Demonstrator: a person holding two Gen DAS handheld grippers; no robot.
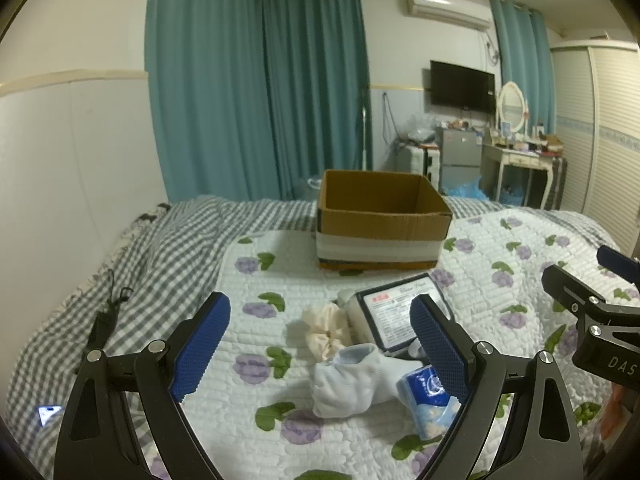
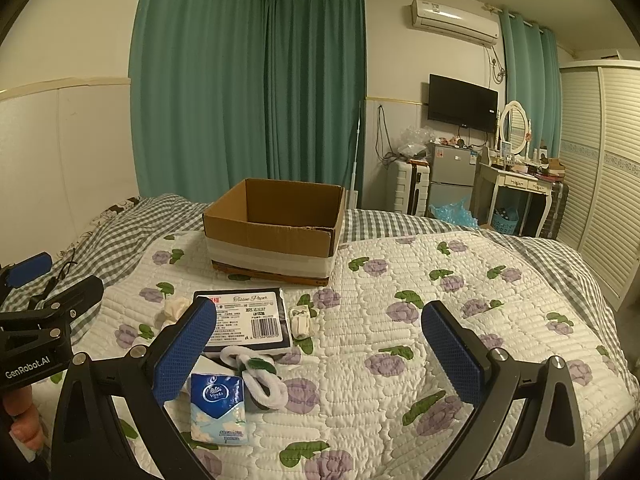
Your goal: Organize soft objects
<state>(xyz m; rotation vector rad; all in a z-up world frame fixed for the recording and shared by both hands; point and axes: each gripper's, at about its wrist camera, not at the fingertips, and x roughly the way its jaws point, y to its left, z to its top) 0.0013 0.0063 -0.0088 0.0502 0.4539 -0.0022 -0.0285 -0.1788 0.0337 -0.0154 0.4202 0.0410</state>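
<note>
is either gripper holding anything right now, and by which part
Nothing is held. The left gripper and the right gripper are both open above the quilt, with no sock or pack between their fingers.

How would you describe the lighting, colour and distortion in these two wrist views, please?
Left wrist view: dim indoor light with a cool bluish cast, curtains look blue; soft shadows beside the sock. Right wrist view: warmer and greener, the same curtains look teal; print on the tissue box partly legible. Both: strong fisheye bending of the walls, dark rounded corners.

Tissue pack (image 2: 248, 318) lies before the box (image 2: 276, 226), seemingly apart.
</note>
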